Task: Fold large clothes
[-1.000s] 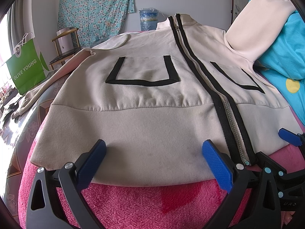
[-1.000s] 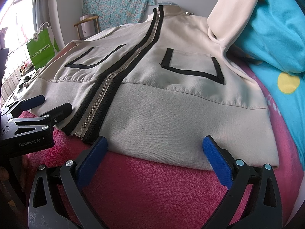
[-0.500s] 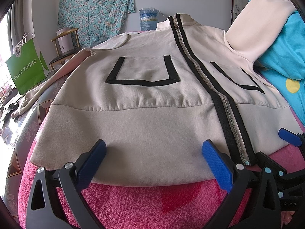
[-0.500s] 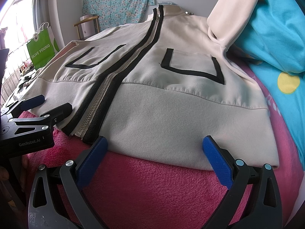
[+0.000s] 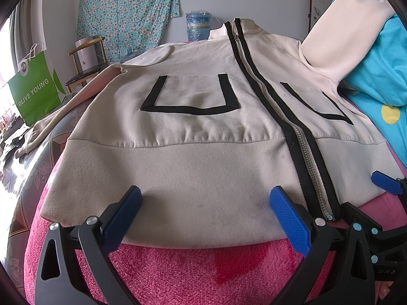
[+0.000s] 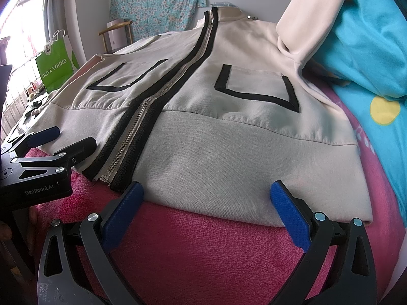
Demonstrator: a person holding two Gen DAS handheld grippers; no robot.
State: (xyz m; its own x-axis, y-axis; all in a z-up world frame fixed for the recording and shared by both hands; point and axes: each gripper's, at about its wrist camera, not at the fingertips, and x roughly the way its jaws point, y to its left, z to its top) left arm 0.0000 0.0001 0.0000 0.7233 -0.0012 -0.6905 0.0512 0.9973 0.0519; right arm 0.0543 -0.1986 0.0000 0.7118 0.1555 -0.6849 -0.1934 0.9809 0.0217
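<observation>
Both claws stand released: the left claw has its blue pads spread over the hem of the jacket, left of the zip, and the right claw is spread the same way over the hem right of the zip, gripping nothing. Against the views from a second ago, nothing has shifted; claws, hem and folds lie exactly as they did. That reads as a pause at the start of a grasp, not progress, and no fold has been made yet.

The jacket lies front up and zipped on the pink blanket of the bed, hem at the near edge, collar toward the far edge. One sleeve rises at the right edge against a blue duvet; the other trails off the left edge toward a green bag.

Each claw's pads sit at the hem line with cloth between them, but whether the lower pads are under the cloth cannot be told. My guess is that the next move is to close on the hem at both points and carry it toward the collar. The raised sleeve probably wants laying across the chest first, or it will bunch in the fold.
</observation>
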